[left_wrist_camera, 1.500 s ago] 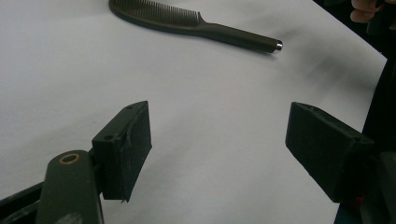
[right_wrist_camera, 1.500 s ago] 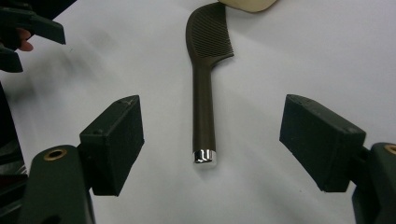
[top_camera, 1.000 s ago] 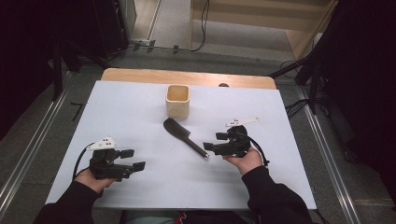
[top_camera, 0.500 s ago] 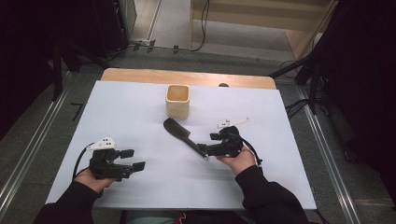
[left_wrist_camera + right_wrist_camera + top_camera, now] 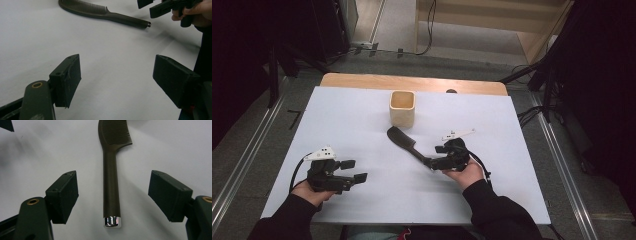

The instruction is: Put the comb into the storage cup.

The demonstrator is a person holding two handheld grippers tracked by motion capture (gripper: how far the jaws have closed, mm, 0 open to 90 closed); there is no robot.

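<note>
Nothing is gripped yet: the comb lies flat on the worktop with its handle between the wide-open right tongs, closing and lifting left to do, while the left tongs gape idle, well apart.

A white sheet is covering the table, whose wooden edge is showing along the far side at upper centre of the frame. Grey floor is surrounding the table, with metal rails running down the left and right sides. Black cables are lying on the floor at top centre. A light wooden unit is standing at upper right. Dark equipment is occupying both upper corners.
</note>
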